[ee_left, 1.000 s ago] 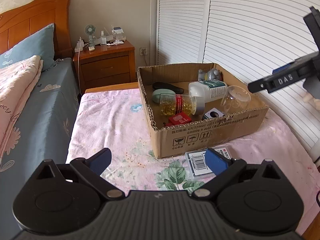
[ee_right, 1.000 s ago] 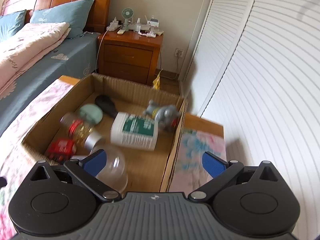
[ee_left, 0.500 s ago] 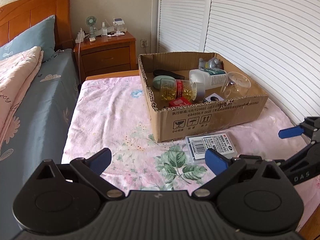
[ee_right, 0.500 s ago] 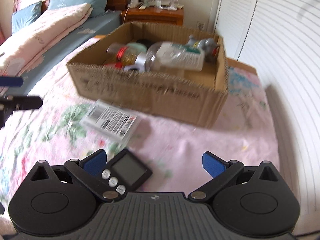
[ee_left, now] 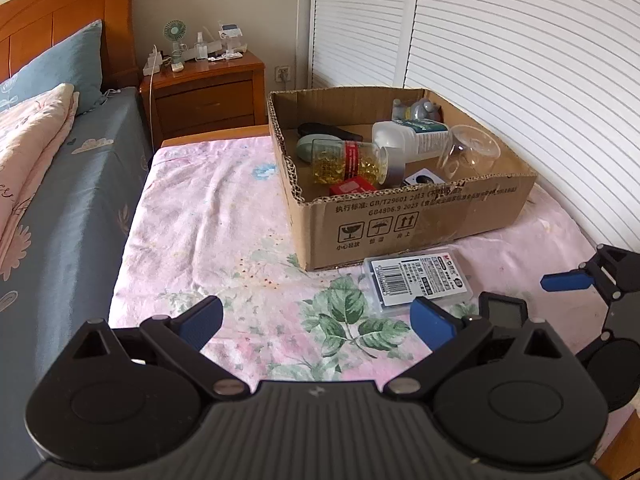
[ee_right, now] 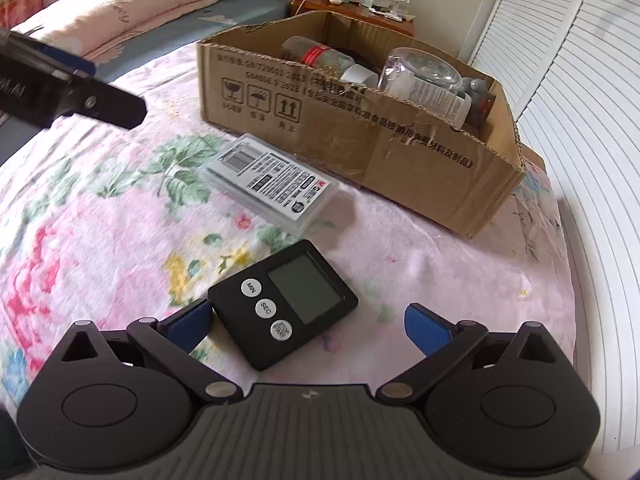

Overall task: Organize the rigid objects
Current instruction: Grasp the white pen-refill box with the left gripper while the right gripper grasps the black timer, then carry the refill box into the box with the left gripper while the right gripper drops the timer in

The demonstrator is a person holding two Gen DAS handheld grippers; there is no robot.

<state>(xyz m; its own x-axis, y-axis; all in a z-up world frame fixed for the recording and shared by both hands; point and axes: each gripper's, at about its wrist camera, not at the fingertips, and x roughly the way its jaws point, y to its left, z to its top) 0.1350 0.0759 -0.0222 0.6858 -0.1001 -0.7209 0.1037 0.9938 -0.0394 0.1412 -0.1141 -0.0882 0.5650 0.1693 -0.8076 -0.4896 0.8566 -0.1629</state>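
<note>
**Timer between open fingers, box half full**

The right gripper (ee_right: pixel 308 326) hangs low over the flowered cloth (ee_right: pixel 100 240) with its blue fingers spread wide. A black timer (ee_right: pixel 284 304) lies flat on the cloth between them, its left corner just beside the left finger pad (ee_right: pixel 190 322); whether they touch I cannot tell. Its three round buttons face up (MIN, SEC and one more).

Just beyond the timer lies a clear flat case (ee_right: pixel 272 182) with a barcode label, close against the front wall of the cardboard box (ee_right: pixel 360 132).

The left gripper (ee_left: pixel 316 322) is also spread wide and holds nothing. It hovers over the cloth, well short of the box.

In the left view the box holds a jar of yellow capsules (ee_left: pixel 348 160) on its side, a white bottle (ee_left: pixel 412 136) lying down, a clear glass cup (ee_left: pixel 472 152) tipped over, a small red box (ee_left: pixel 352 187), a green oval thing (ee_left: pixel 306 146), a black thing (ee_left: pixel 328 131) behind it, and a grey figure (ee_left: pixel 416 110) in the far corner.

A bedside table (ee_left: pixel 208 92) stands past the box, with a bed (ee_left: pixel 60 184) on the left.
</note>
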